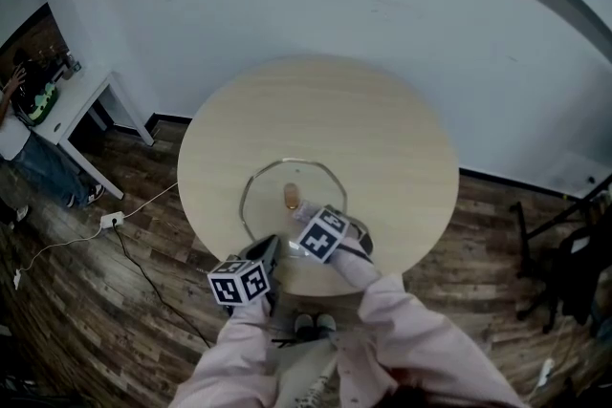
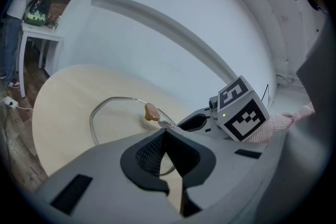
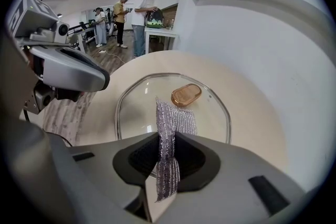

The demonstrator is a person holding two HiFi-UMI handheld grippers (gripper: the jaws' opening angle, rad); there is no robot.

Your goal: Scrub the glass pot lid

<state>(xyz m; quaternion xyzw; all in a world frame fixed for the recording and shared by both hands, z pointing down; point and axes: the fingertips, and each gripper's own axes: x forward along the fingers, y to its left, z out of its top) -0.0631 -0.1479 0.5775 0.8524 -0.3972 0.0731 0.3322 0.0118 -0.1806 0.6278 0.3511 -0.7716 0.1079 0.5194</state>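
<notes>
The glass pot lid (image 1: pixel 266 189) lies flat on the round wooden table (image 1: pixel 382 139), its tan knob (image 1: pixel 291 196) pointing up. My right gripper (image 1: pixel 309 216) is shut on a silver scrub cloth (image 3: pixel 169 122), which hangs onto the glass just short of the knob (image 3: pixel 186 95). The lid's rim (image 3: pixel 227 115) curves round beyond it. My left gripper (image 1: pixel 272 246) is over the lid's near-left rim, jaws shut tip to tip with nothing seen between them. In the left gripper view the lid (image 2: pixel 113 120), the knob (image 2: pixel 151 112) and the right gripper (image 2: pixel 195 123) lie ahead.
The table stands close to a white wall (image 1: pixel 316 5). People stand at a white desk (image 1: pixel 72 110) far left. A cable and power strip (image 1: pixel 112 220) lie on the wood floor. A dark stand (image 1: pixel 564 244) is at the right.
</notes>
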